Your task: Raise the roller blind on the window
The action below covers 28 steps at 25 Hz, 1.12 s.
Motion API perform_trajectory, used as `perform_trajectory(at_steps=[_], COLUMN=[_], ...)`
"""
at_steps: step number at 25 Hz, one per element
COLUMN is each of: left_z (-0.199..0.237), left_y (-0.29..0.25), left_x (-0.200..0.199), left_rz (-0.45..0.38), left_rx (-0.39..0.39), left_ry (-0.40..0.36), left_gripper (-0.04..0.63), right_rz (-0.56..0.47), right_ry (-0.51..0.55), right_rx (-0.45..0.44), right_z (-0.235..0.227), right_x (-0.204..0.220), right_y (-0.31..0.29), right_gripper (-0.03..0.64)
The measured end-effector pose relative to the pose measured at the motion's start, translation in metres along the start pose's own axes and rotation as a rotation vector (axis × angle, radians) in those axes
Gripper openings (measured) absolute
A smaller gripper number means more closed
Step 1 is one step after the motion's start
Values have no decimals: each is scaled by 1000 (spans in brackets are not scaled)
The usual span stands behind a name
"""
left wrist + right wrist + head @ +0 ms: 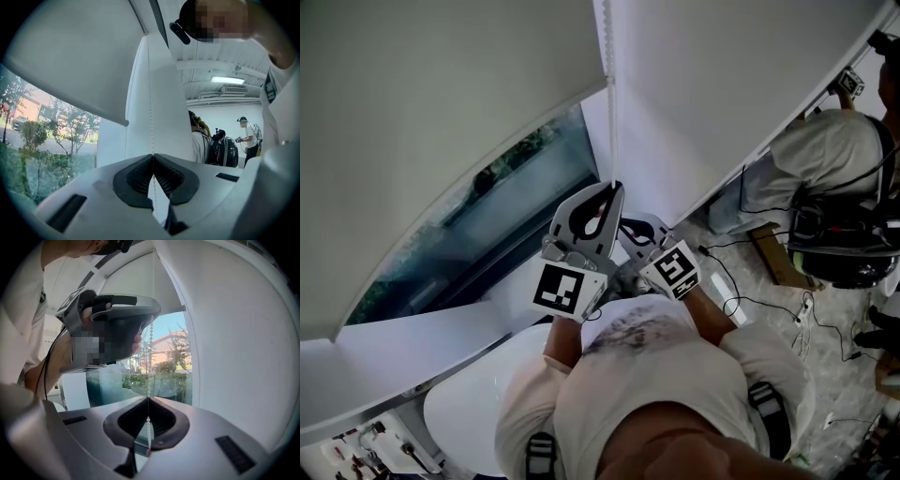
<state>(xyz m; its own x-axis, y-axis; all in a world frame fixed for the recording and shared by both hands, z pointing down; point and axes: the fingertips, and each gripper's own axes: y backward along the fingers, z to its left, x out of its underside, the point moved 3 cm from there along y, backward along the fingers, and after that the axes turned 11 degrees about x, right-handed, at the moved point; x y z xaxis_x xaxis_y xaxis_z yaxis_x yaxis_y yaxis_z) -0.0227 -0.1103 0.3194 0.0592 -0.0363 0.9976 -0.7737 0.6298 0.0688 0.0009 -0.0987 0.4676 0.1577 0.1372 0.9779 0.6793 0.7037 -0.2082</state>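
The pale roller blind [422,122] hangs partway down over the window glass [487,216]; outside are trees and a house. Its white bead chain [610,112] runs down beside the white frame. My left gripper [612,191] is shut on the chain, the higher of the two. My right gripper [623,226] is shut on the same chain just below it. In the left gripper view the chain [150,112] rises straight from the closed jaws of the left gripper [152,157]. In the right gripper view the beads [150,362] pass through the right gripper [148,400], and the left gripper [115,326] holds them above.
A second white blind [722,84] covers the window to the right. A person with backpack gear [825,159] stands at far right, with cables [769,302] on the floor there. The white sill [412,347] runs below the glass, and a round white top [469,403] sits beneath it.
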Motion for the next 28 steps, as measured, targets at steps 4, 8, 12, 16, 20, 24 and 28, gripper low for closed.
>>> perform_trajectory(at_steps=[4, 8, 12, 16, 20, 24, 28], left_z=[0, 2, 1, 1, 3, 3, 2], left_y=[6, 8, 8, 10, 10, 11, 11], left_x=[10, 17, 33, 49, 66, 79, 91], left_rz=[5, 8, 37, 63, 79, 106, 125], left_rx=[3, 7, 8, 11, 18, 28, 37], left_ry=[-11, -10, 19, 51, 80, 101, 123], left_gripper=[9, 9, 9, 9, 9, 9, 9], right_rz=[17, 33, 61, 108, 133, 166, 191], right_ry=[-7, -7, -11, -23, -27, -31, -37], right_rx=[0, 1, 0, -3, -4, -3, -3], right_z=[3, 4, 4, 7, 7, 9, 10], right_x=[8, 16, 30, 47, 61, 74, 86], right_y=[0, -2, -3, -4, -7, -7, -7], right_gripper=[61, 61, 61, 61, 61, 61, 61])
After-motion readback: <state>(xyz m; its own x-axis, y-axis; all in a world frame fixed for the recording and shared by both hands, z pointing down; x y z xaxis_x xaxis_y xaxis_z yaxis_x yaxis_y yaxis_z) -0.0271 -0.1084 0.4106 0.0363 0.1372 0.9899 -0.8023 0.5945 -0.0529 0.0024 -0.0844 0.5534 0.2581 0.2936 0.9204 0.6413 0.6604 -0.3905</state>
